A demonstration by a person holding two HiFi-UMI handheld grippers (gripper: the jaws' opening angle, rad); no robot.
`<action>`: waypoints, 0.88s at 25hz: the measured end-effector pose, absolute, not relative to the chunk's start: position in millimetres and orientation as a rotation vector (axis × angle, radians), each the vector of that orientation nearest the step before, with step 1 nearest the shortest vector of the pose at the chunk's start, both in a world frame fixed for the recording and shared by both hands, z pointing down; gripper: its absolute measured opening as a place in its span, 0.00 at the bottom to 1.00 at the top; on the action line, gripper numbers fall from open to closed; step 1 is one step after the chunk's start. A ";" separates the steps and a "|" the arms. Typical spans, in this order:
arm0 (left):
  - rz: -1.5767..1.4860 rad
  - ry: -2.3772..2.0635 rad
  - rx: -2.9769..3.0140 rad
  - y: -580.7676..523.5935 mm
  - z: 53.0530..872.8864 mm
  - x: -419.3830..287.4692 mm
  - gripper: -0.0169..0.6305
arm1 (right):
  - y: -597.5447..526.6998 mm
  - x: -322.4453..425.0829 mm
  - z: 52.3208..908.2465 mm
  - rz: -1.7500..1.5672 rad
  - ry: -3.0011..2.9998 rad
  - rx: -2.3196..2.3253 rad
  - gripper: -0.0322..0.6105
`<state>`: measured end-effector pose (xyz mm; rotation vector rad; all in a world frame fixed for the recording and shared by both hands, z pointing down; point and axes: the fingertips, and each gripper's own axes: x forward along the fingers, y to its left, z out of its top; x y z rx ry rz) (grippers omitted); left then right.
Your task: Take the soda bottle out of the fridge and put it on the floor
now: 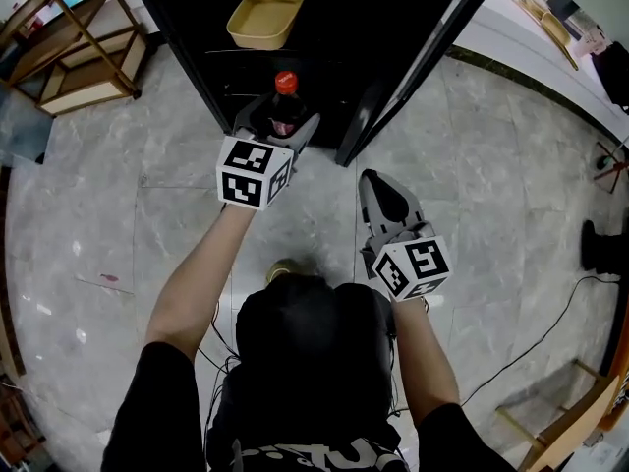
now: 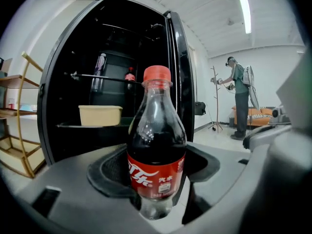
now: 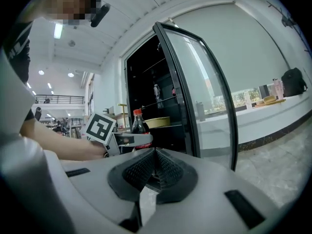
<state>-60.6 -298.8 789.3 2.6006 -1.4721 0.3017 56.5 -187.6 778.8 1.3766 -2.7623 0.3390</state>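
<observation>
A soda bottle [image 1: 285, 104] with a red cap, dark drink and red label stands upright between the jaws of my left gripper [image 1: 281, 124], just in front of the open black fridge [image 1: 324, 28]. In the left gripper view the bottle [image 2: 157, 145] fills the middle, and the gripper [image 2: 158, 191] is shut on its lower body. My right gripper [image 1: 381, 197] hangs lower and to the right over the floor, shut with nothing in it; its pads [image 3: 168, 167] meet. From the right gripper view I see the bottle [image 3: 140, 126] in the left gripper.
A yellow tub [image 1: 265, 16] sits on a fridge shelf. The fridge door [image 1: 423, 62] stands open to the right of the bottle. A wooden rack [image 1: 74, 42] is at the far left. Cables [image 1: 536, 323] trail on the marble floor. A person [image 2: 240, 99] stands far off.
</observation>
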 end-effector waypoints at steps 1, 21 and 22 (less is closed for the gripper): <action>0.300 -1.473 2.601 -298.1 802.6 -60.4 0.51 | -189.2 55.8 789.9 0.329 -2.770 1.376 0.09; 0.326 -1.529 2.534 -269.2 986.9 -68.1 0.51 | -158.4 58.5 897.2 0.377 -2.803 1.329 0.09; 0.335 -1.525 2.526 -269.0 998.0 -66.6 0.51 | -157.1 58.1 900.1 0.385 -2.800 1.325 0.09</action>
